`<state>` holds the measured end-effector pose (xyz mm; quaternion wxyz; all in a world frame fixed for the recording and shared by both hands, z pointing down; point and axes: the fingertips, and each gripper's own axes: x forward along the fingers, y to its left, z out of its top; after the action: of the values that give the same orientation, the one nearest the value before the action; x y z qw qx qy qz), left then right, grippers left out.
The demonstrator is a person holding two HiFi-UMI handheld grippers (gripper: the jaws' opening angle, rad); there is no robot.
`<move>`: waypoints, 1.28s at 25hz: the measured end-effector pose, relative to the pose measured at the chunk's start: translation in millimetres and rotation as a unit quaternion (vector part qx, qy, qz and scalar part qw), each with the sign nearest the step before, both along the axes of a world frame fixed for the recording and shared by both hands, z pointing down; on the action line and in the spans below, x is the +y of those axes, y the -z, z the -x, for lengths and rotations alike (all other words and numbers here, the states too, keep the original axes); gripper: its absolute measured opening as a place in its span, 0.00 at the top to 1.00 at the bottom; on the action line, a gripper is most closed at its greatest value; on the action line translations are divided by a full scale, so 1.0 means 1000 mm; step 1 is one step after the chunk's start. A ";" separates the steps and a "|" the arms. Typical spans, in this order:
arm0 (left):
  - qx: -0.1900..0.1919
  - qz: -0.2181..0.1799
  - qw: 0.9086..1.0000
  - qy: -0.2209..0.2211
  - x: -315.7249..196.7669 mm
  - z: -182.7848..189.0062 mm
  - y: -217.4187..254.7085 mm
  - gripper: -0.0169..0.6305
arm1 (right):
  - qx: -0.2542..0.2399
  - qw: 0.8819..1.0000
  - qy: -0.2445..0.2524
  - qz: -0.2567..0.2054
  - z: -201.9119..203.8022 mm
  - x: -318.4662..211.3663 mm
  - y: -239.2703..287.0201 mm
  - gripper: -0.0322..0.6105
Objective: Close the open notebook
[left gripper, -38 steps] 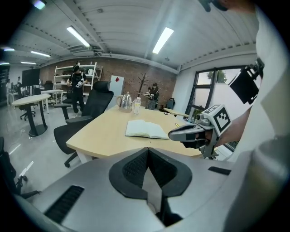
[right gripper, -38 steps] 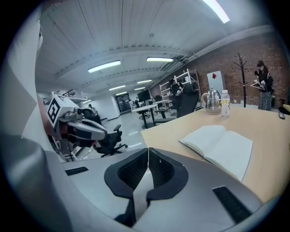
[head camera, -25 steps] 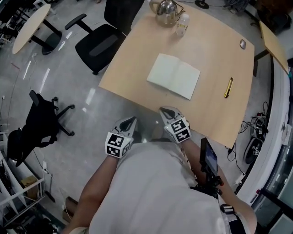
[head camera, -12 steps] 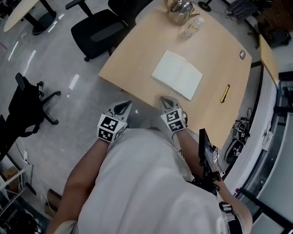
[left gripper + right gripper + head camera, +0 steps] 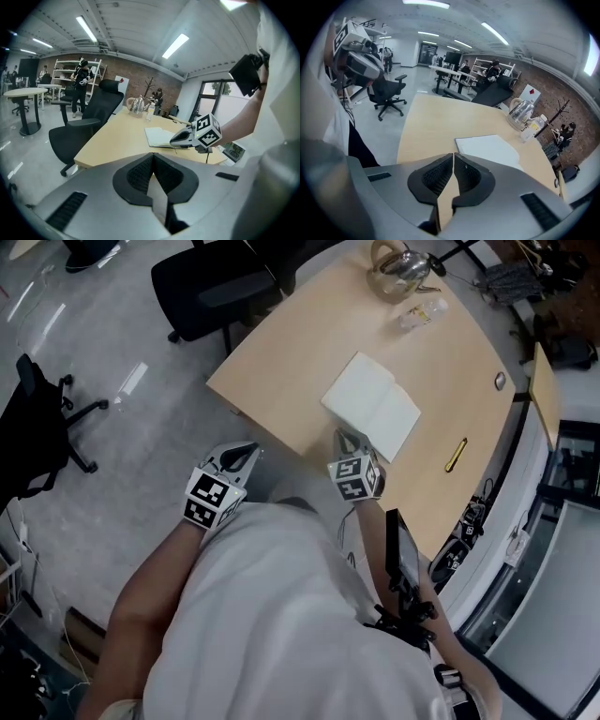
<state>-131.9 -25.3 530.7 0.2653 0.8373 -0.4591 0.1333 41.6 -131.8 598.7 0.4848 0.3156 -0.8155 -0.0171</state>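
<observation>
Room: office space with a polished grey floor (image 5: 103, 456); the left gripper view shows a brick rear wall (image 5: 140, 79).
Seating: one black wheeled office chair (image 5: 37, 427) stands on the floor at far left, well apart from the table. A second black office chair (image 5: 211, 287) stands beside the table's far-left side.
Left gripper (image 5: 250, 449): held over the floor, just off the table's near edge. Its own view shows both jaws pressed together, with nothing between them.
Surface: light wood table with rounded corners (image 5: 281, 362).
Task item: open white-paged notebook (image 5: 370, 407), lying flat near the middle of the table with both pages exposed and the spine fold running across its middle.
Right gripper (image 5: 343, 435): held over the table's near edge, tips at the notebook's near edge; contact with the paper cannot be confirmed. Its own view shows the jaws clenched tip to tip and empty, with the notebook directly ahead.
Kettle: clear glass kettle with curved handle (image 5: 398, 268), at the far side of the table.
Bottle: small clear plastic bottle (image 5: 422, 312), just beside the kettle.
Pen: yellow pen (image 5: 455, 455), on the table to the right of the notebook, apart from it.
Small item: grey rounded object (image 5: 500, 381), near the table's right edge; type cannot be determined.
</observation>
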 end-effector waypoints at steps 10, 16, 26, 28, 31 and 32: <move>0.018 0.028 0.999 0.011 0.009 0.016 -0.026 0.97 | 0.086 0.994 0.056 -0.025 0.011 -0.022 -0.009 0.92; 0.035 0.029 0.999 0.015 0.006 0.011 -0.032 0.97 | 0.131 0.988 0.064 -0.046 0.004 -0.031 -0.007 0.92; 0.051 0.030 0.997 0.042 0.004 0.020 -0.034 0.97 | 0.228 0.964 0.115 -0.077 0.008 -0.038 -0.029 0.79; 0.051 0.033 0.997 0.046 0.005 0.022 -0.034 0.97 | 0.248 0.958 0.123 -0.082 0.008 -0.039 -0.034 0.78; 0.050 0.037 0.997 0.048 0.008 0.025 -0.036 0.97 | 0.287 0.943 0.132 -0.100 0.007 -0.042 -0.041 0.78; 0.050 0.038 0.997 0.049 0.009 0.026 -0.037 0.97 | 0.300 0.939 0.132 -0.107 0.005 -0.042 -0.043 0.78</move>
<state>-158.0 -16.4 567.4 0.3257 0.8087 -0.4804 0.0957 36.6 -174.0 641.4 0.6636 0.2350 -0.6603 -0.2615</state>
